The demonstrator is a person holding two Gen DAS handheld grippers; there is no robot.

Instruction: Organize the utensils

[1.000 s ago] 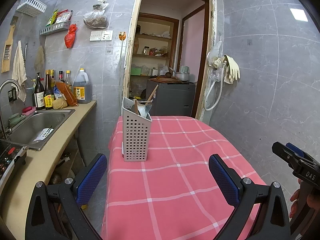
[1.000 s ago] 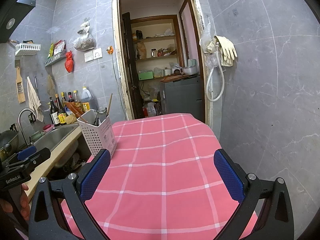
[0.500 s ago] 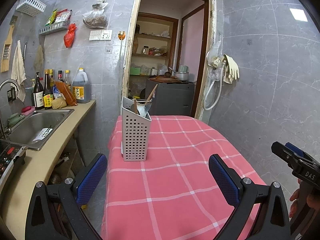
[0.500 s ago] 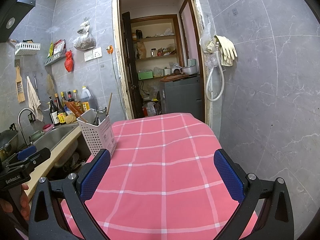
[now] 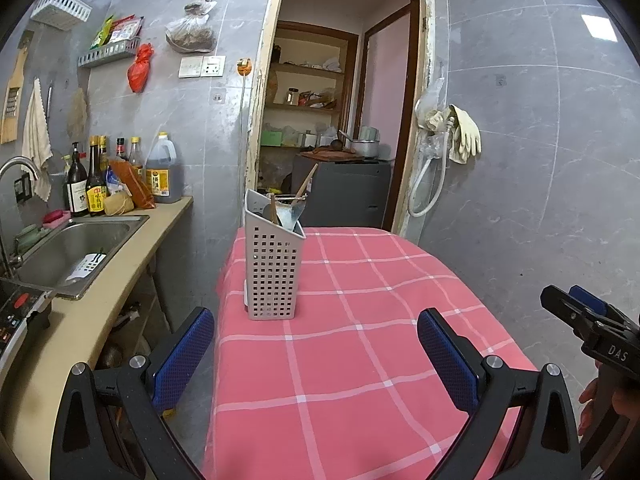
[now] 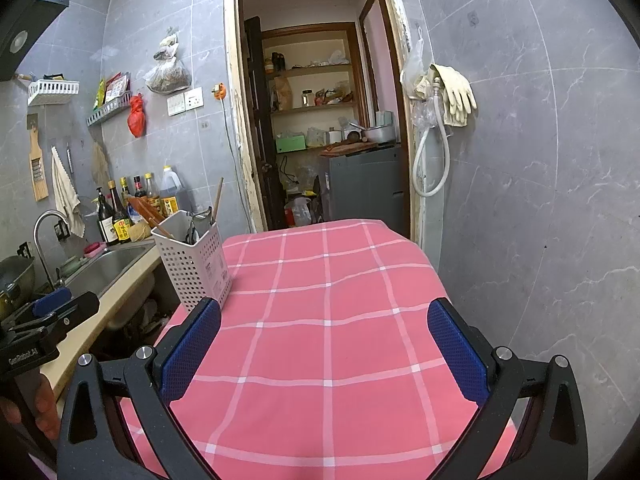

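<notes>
Almost nothing had moved since the earlier frames: both grippers hung where they had been, and the utensil holder kept its place on the table.

The left gripper was spread wide, its blue-padded fingers far apart and holding nothing. It hovered over the near part of the pink checked tablecloth. The perforated grey utensil holder stood upright ahead of it, well apart from the fingertips and a little left of the midline between them, near the tablecloth's left edge. Wooden handles and a metal utensil poked out of its slanted top; the individual pieces were too small to name.

The right gripper was likewise fully open and empty, hanging above the cloth. In its view the holder sat ahead and to the left, just beyond the left finger, not touching it.

Beside the table ran a counter with a steel sink and a row of sauce bottles. Rubber gloves hung on the tiled wall by the doorway.
</notes>
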